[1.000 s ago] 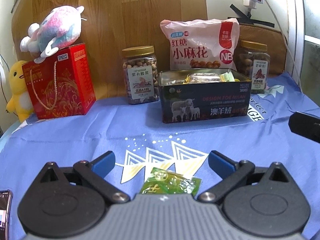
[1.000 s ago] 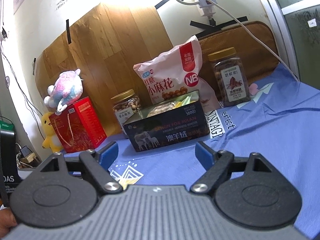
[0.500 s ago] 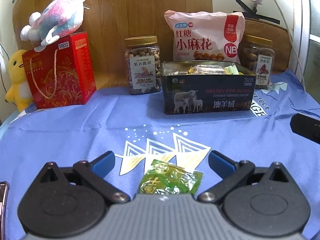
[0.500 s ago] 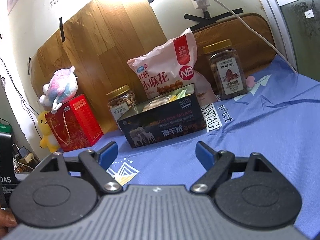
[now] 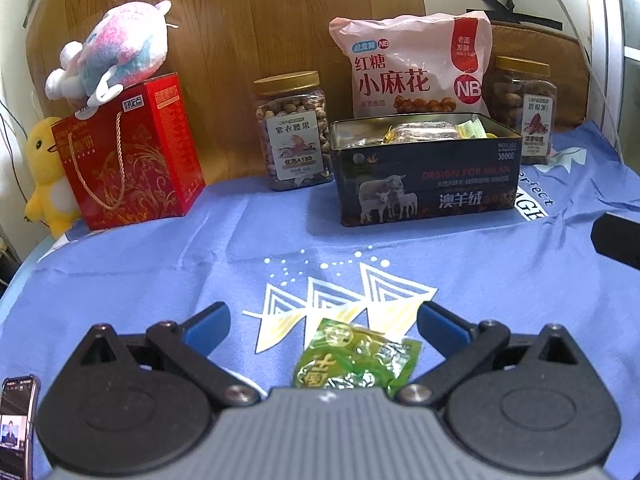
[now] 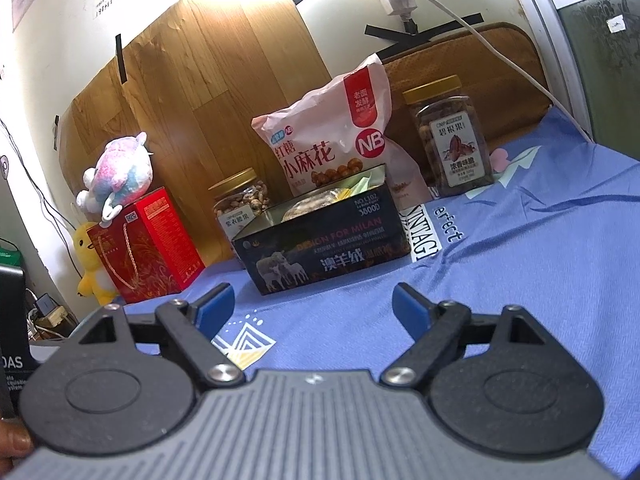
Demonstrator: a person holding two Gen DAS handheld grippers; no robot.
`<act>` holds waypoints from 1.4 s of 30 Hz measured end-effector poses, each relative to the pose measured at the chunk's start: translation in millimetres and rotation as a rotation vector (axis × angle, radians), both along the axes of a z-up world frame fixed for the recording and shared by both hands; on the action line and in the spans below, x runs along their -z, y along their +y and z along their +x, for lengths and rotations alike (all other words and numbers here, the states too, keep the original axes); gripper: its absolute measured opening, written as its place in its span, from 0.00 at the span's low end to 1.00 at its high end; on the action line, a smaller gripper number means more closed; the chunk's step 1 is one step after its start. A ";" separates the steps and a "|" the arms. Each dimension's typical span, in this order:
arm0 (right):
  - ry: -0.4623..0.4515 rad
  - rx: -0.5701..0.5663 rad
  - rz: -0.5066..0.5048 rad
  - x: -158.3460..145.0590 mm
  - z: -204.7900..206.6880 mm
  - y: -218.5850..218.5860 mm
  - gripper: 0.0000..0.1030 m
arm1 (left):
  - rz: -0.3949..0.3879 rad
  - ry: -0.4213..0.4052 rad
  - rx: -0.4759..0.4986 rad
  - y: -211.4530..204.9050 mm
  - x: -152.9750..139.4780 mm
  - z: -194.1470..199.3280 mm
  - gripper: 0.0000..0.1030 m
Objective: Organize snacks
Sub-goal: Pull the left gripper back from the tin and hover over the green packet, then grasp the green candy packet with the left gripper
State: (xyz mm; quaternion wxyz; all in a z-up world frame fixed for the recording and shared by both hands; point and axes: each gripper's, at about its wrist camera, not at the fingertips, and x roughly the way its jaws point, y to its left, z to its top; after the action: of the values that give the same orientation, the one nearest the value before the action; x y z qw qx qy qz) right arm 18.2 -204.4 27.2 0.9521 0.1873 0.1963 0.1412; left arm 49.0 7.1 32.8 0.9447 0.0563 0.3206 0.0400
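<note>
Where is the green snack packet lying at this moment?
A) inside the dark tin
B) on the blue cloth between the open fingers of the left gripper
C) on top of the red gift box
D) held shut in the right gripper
B: the green snack packet lies flat on the blue cloth, between the spread fingers of the left gripper.

left hand-held gripper (image 5: 322,322), right hand-held gripper (image 6: 312,306) spread wide

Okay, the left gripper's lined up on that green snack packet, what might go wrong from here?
The green packet lies flat on the loose blue cloth, so the open left gripper may pinch fabric or slide off the crinkly wrapper. The tin already looks heaped, so the packet might perch on top and slip out.
</note>
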 end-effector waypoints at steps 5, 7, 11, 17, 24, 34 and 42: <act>-0.003 0.000 -0.001 -0.3 -0.3 -0.1 0.86 | 0.001 0.002 0.002 0.1 0.2 -0.3 1.00; -0.007 0.002 -0.003 -0.4 -1.1 0.0 0.86 | 0.004 0.000 0.003 -0.1 0.3 -0.9 1.00; -0.017 0.002 -0.009 -0.5 -2.3 -0.3 0.86 | 0.004 0.001 0.003 -0.3 0.2 -1.6 1.00; -0.020 -0.004 -0.008 -0.4 -2.1 -0.4 0.87 | 0.004 0.000 0.002 0.1 0.1 -2.2 1.00; -0.021 -0.007 -0.015 -1.1 -3.1 2.6 0.87 | 0.004 0.001 0.002 1.3 -0.5 -3.2 1.00; -0.031 -0.016 -0.038 -3.0 -3.9 8.4 0.87 | -0.010 -0.001 -0.003 10.1 -1.4 -5.0 1.00; -0.004 -0.071 -0.059 -0.4 1.0 16.6 0.87 | -0.076 -0.029 -0.029 46.0 -8.7 -7.2 1.00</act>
State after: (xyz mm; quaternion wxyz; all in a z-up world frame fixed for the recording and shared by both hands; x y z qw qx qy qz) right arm 19.2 -187.7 27.6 0.9520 0.1520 0.2049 0.1694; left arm 41.7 53.1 41.4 0.9500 0.0149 0.3091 0.0424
